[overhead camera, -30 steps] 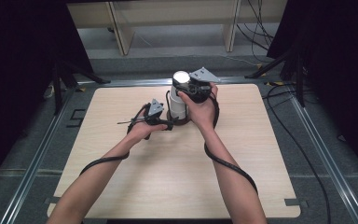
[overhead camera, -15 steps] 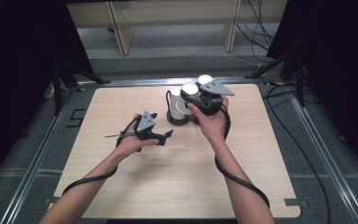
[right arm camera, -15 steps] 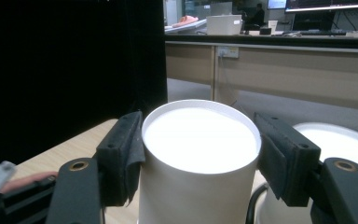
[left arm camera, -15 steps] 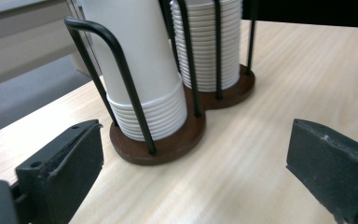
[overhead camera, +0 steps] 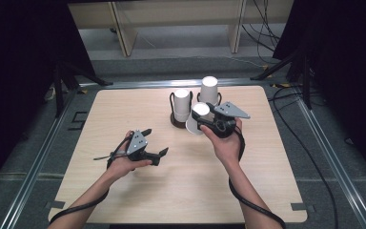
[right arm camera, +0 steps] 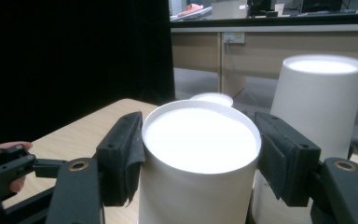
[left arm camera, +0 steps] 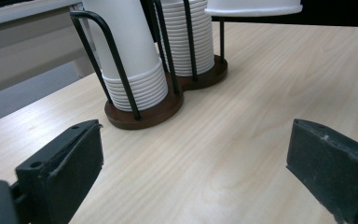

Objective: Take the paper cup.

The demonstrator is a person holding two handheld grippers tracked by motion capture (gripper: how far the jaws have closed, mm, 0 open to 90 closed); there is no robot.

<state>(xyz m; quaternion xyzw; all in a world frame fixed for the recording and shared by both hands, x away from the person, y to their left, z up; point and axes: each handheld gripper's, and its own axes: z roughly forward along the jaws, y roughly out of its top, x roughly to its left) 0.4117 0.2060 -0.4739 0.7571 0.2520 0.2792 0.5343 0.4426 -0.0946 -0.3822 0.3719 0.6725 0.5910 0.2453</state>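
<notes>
A dark wooden rack with wire loops holds two stacks of upturned white paper cups, the left stack and the taller right stack. My right gripper is shut on a single white cup, upturned and tilted, just in front of the rack. In the right gripper view the pads press both sides of that cup. My left gripper sits low over the table at the front left. Its jaws have just been opening and stand wide with nothing between them. It faces the rack.
The light wooden table has a metal frame rail round it. Cables trail on the floor at the right. Shelving legs stand beyond the far edge.
My left gripper has drawn back from the rack toward the front left. My right gripper has carried the single cup off the stacks and brought it down in front of the rack.
</notes>
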